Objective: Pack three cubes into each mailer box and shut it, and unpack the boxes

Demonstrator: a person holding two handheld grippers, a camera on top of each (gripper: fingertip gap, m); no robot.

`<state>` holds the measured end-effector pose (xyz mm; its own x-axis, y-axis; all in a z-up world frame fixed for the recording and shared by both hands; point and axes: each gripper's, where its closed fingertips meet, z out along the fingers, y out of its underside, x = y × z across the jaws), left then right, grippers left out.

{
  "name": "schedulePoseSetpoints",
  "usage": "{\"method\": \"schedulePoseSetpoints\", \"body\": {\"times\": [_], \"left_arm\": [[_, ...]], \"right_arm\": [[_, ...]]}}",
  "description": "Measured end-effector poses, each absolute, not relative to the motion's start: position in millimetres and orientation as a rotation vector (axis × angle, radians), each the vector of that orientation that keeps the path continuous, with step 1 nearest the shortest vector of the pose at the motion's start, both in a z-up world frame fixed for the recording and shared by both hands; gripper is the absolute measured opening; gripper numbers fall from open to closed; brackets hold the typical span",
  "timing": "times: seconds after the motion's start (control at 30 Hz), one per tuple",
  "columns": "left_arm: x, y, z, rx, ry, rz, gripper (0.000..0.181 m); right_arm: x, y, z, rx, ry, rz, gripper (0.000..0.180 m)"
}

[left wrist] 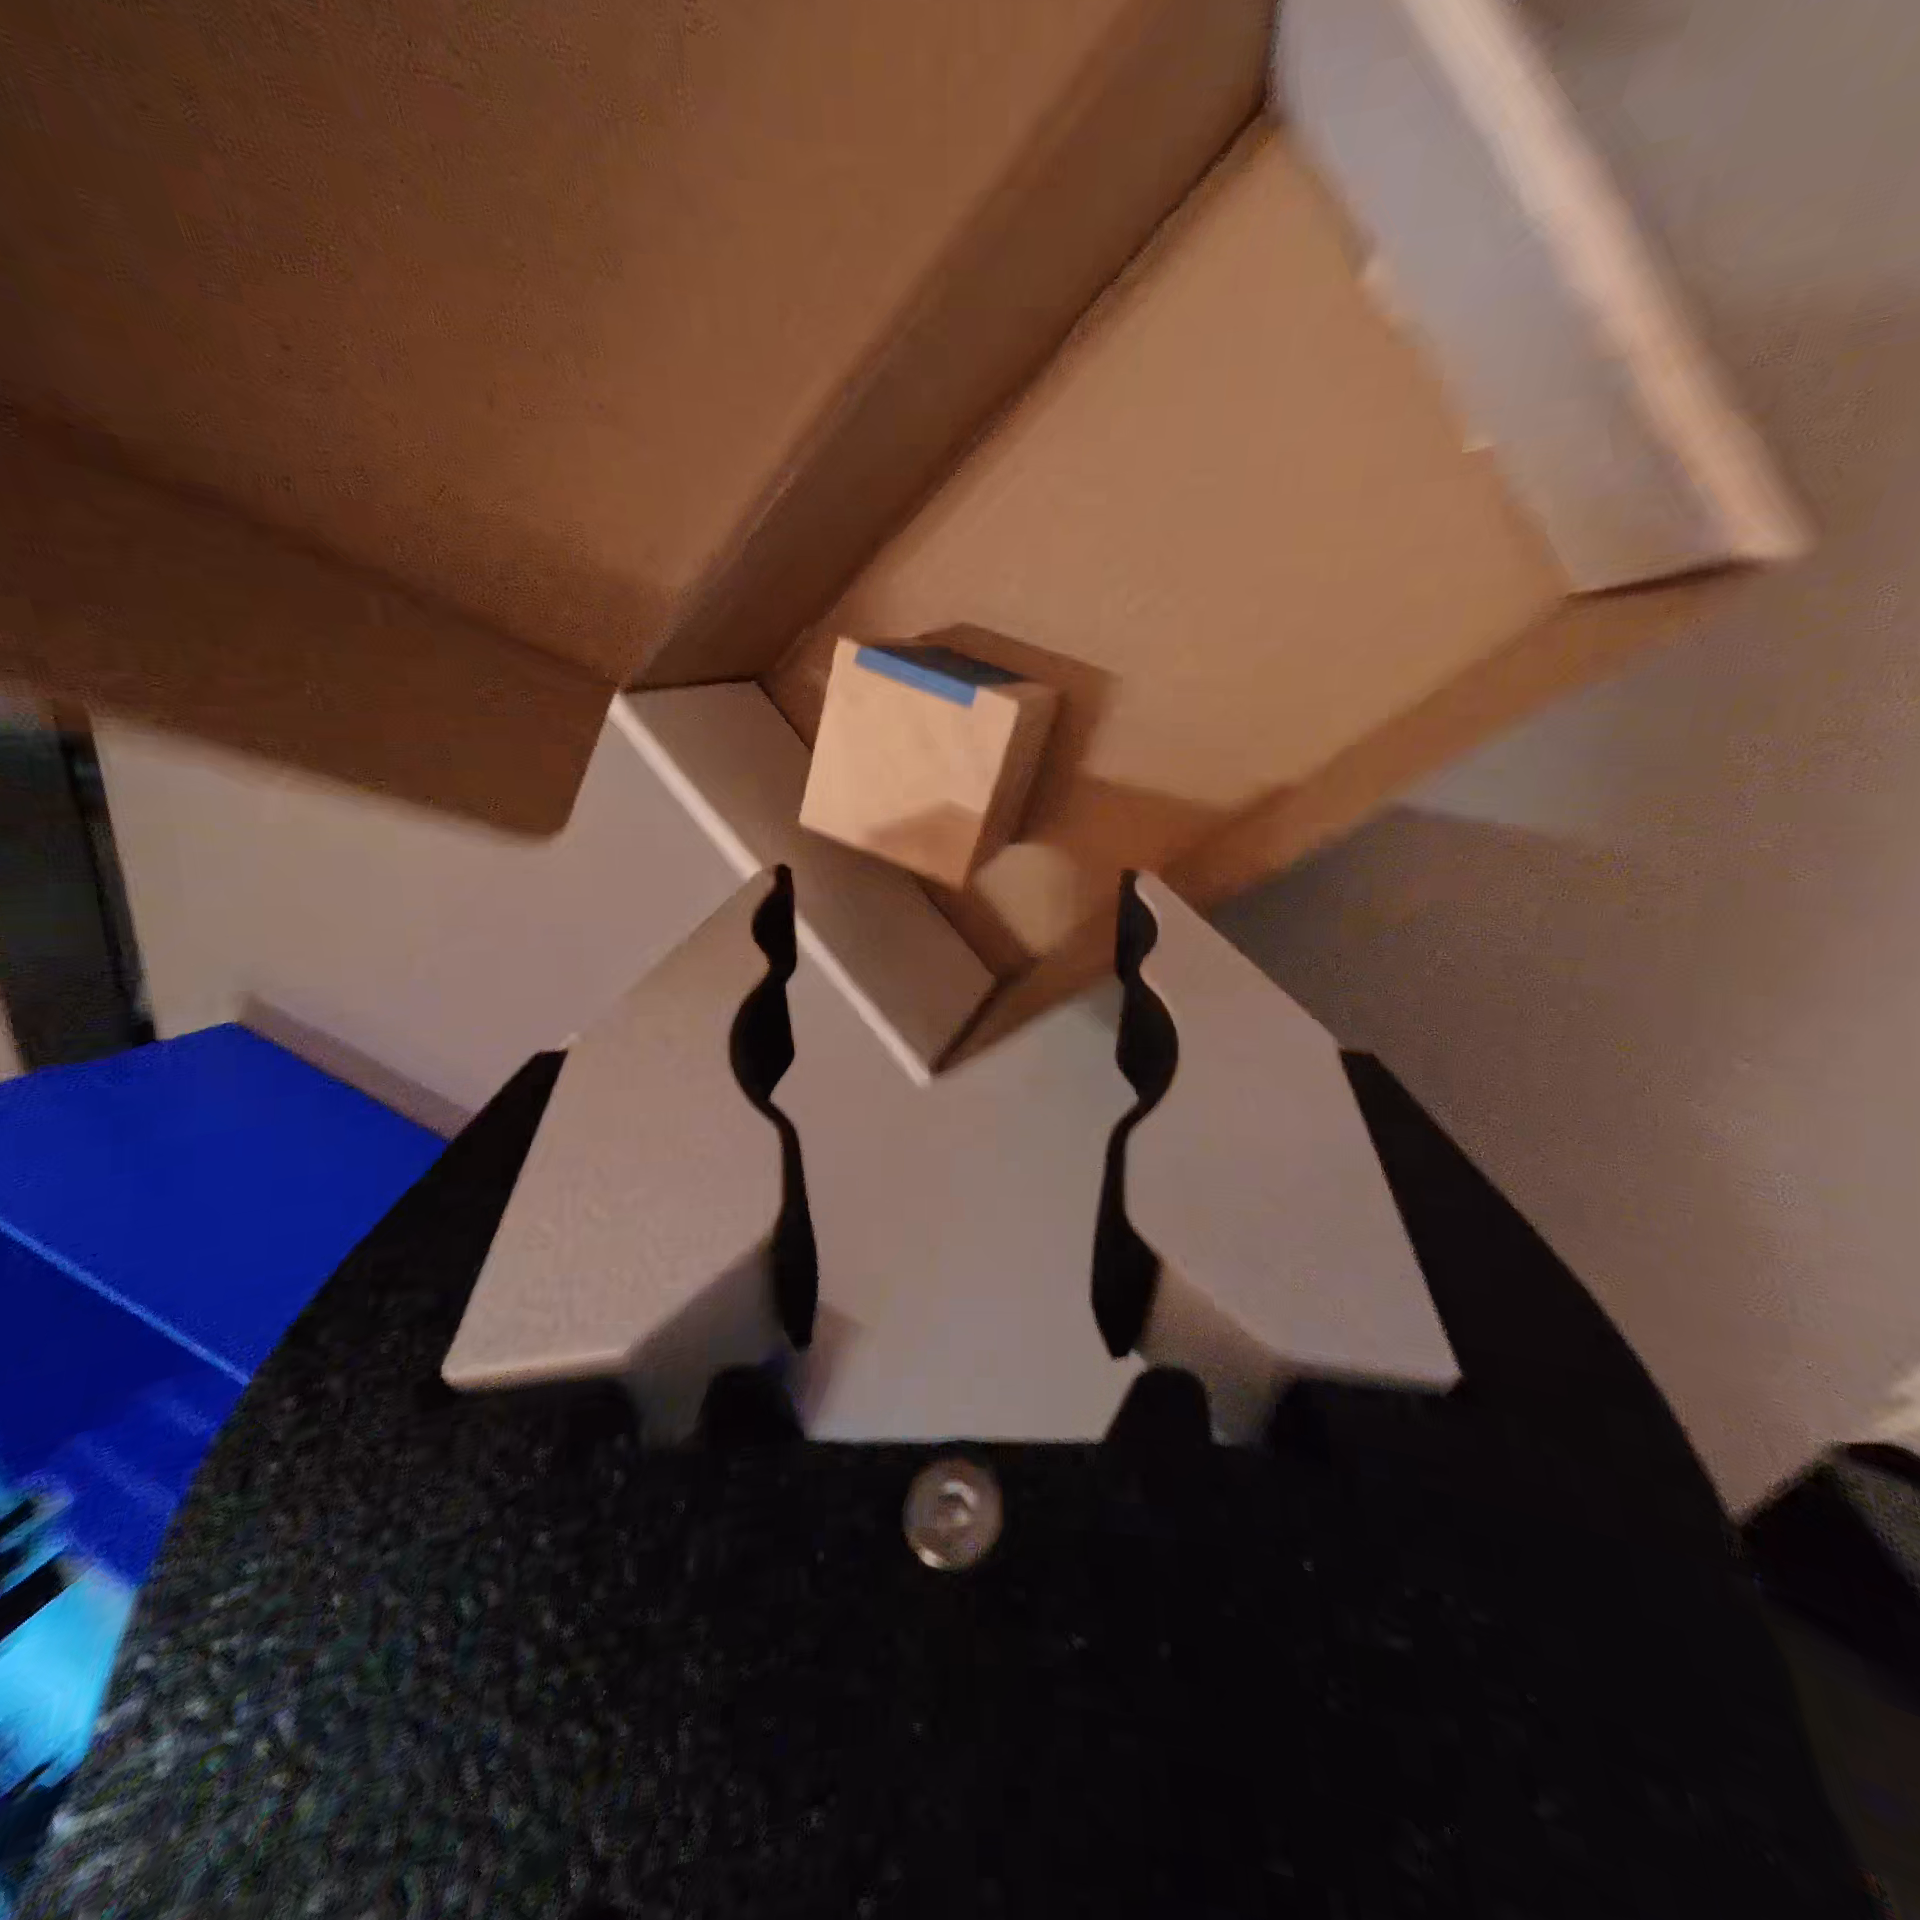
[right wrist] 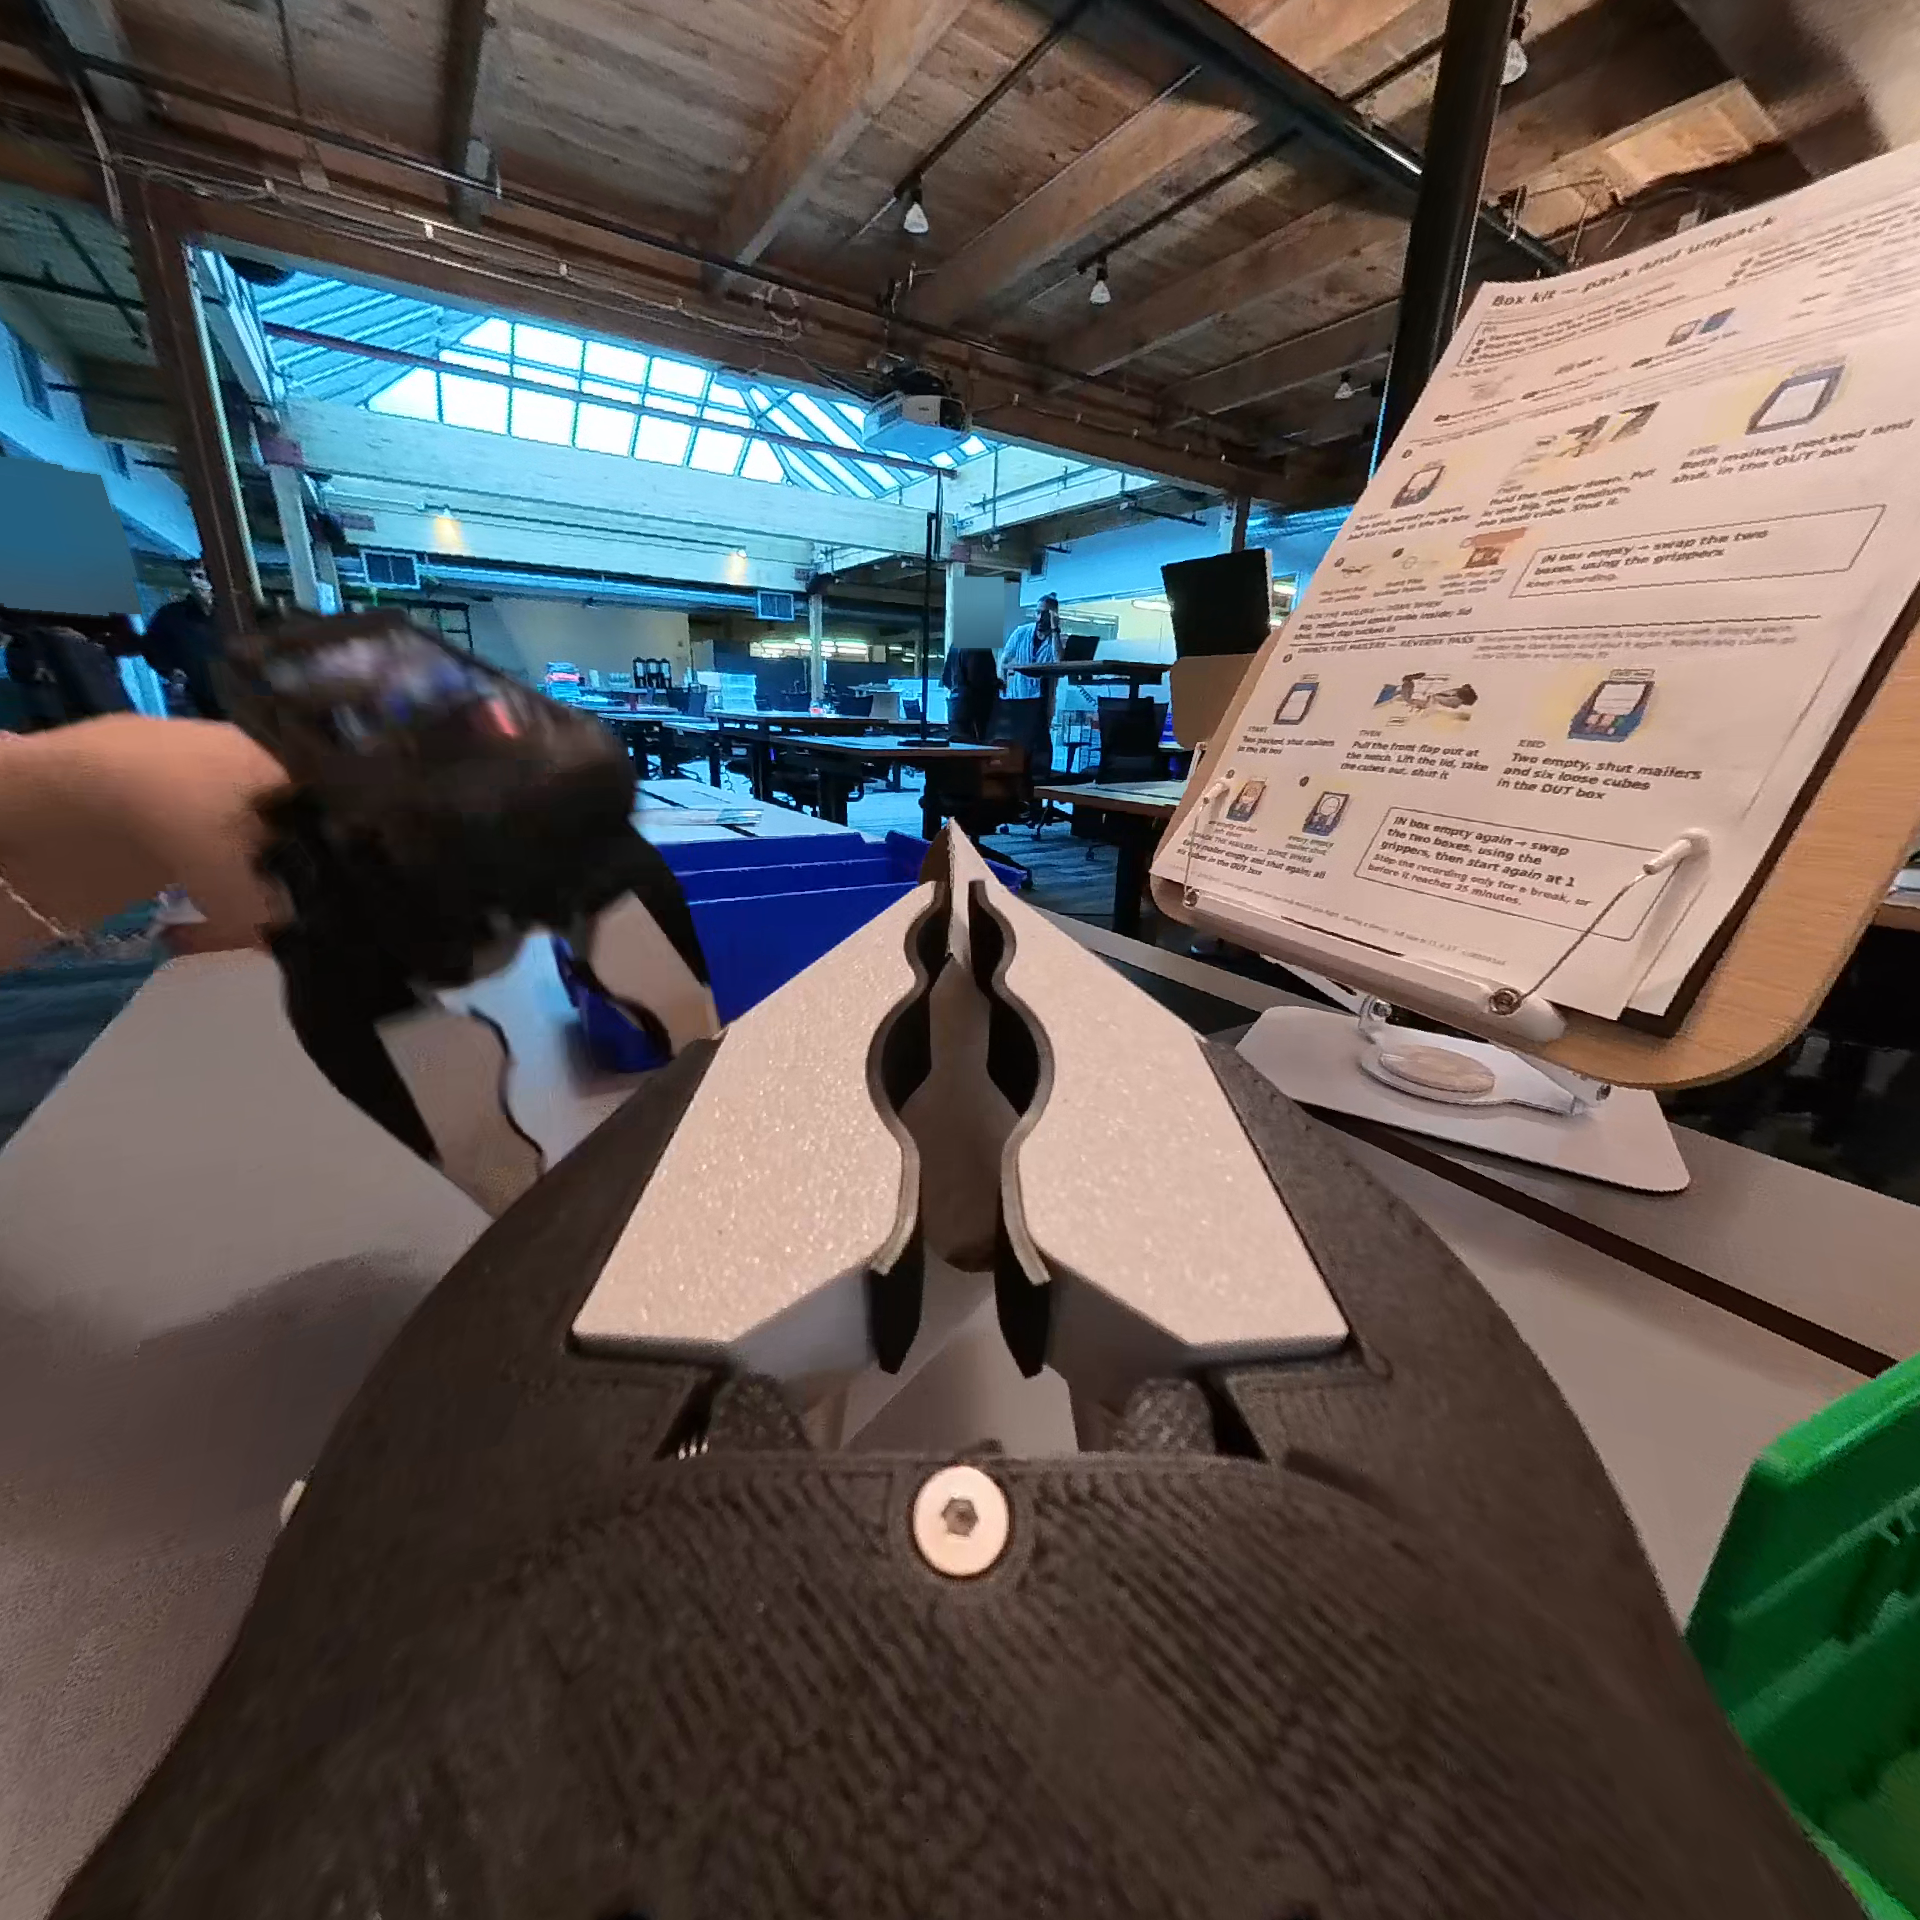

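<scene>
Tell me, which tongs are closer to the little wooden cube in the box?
Left. The left tongs hover open just in front of the cube inside the mailer box. The right tongs point away, toward the room.

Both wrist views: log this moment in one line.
left gripper: open, at open mailer box | cube: inside box | right gripper: shut, empty

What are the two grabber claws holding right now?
Nothing. The left gripper is open, hovering above the tan wooden cube inside the open brown cardboard mailer box. The right gripper is shut with nothing in it.
</scene>
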<state>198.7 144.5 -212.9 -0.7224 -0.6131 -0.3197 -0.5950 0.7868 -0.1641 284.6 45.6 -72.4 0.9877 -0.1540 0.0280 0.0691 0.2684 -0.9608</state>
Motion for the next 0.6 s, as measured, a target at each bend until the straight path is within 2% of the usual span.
{"method": "schedulePoseSetpoints", "body": {"times": [0.13,0.23,0.33,0.4,0.47,0.53,0.6], "left_arm": [[173.7,186.2,-137.4,-1.103,2.437,-0.477,0.05],[156.1,300.5,-121.2,-1.35,2.284,-0.277,0.046],[151.2,402.7,-143.2,-1.551,2.195,-0.107,0.042],[151.4,438.5,-169.6,-1.677,2.193,-0.088,0.056],[146.2,456.1,-196.3,-1.696,2.285,-0.038,0.061],[136.4,471.1,-216.8,-1.682,2.366,0.103,0.078],[136.2,477.5,-233.3,-1.667,2.391,0.179,0.08]], "right_arm": [[286.2,46.1,-73.0,-1.299,0.077,-0.157,0.002],[286.4,47.6,-72.1,-1.295,0.085,-0.137,0.002],[285.9,47.4,-72.2,-1.292,0.084,-0.139,0.002],[285.9,46.7,-72.7,-1.288,0.088,-0.134,0.002],[287.1,45.6,-73.4,-1.285,0.094,-0.129,0.002],[290.2,46.3,-75.6,-1.284,0.098,-0.129,0.002],[293.0,46.9,-77.4,-1.278,0.113,-0.113,0.002]]}}
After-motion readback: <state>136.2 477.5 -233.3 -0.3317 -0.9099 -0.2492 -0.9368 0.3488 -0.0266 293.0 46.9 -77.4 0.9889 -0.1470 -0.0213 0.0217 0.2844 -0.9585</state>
